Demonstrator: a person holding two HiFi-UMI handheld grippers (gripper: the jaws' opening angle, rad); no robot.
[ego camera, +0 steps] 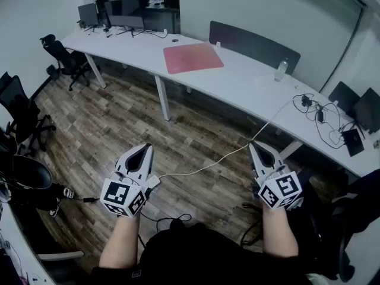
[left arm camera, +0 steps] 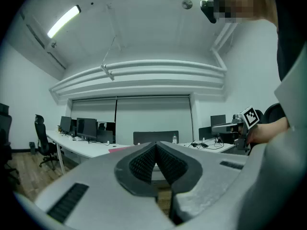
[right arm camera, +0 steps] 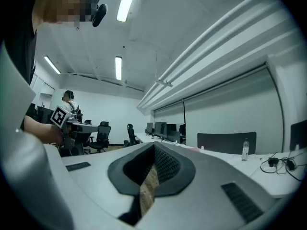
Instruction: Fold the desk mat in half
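A pink desk mat lies flat on the long white desk across the room, far from both grippers. I hold my left gripper over the wooden floor at the lower left of the head view, jaws shut with nothing between them. Level with it at the lower right, my right gripper is also shut and empty. In the left gripper view the closed left gripper points at the desk, where a sliver of the mat shows. The right gripper view has the closed right gripper aimed along the desk.
A water bottle and tangled cables lie on the desk's right part. Monitors stand at its far left end. Black office chairs stand at the left. A white cable runs across the floor between the grippers.
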